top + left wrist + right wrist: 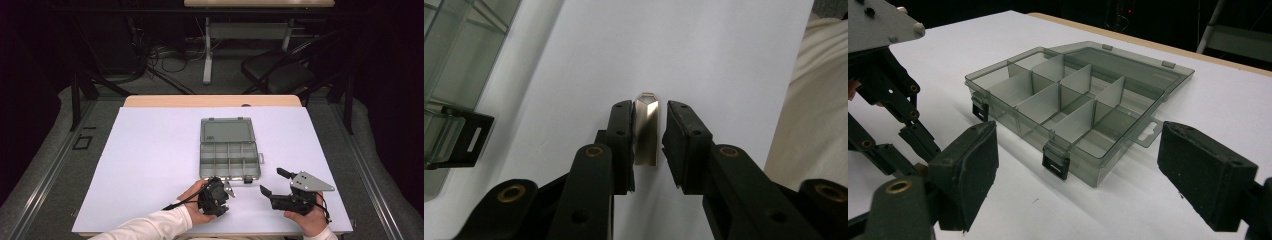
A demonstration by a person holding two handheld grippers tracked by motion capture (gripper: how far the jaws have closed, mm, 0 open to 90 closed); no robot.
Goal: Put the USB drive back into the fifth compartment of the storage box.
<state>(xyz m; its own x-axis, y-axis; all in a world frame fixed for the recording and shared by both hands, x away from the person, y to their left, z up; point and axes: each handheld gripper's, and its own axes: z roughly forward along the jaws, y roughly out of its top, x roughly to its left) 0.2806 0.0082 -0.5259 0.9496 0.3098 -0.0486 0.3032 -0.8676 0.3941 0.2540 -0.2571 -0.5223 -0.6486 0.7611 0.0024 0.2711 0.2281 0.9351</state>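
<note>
Left tongs (649, 132): black padded jaws narrowed around one small shiny metal clip (646, 131), flat-sided with a pointed end, lying on the white surface (150, 165). One pad touches it; the other stands just off, so no full grip. Right tongs (1078, 175): jaws wide, nothing between. One smoky translucent plastic organizer box (229, 160), lid open flat, two black latches, eight compartments as far as I can count, just beyond the clip.

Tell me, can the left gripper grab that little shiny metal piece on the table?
Probably yes. The metal piece already lies between the jaws of the left gripper on the bare white table. One pad seems to touch it, and the other pad has a gap.
</note>
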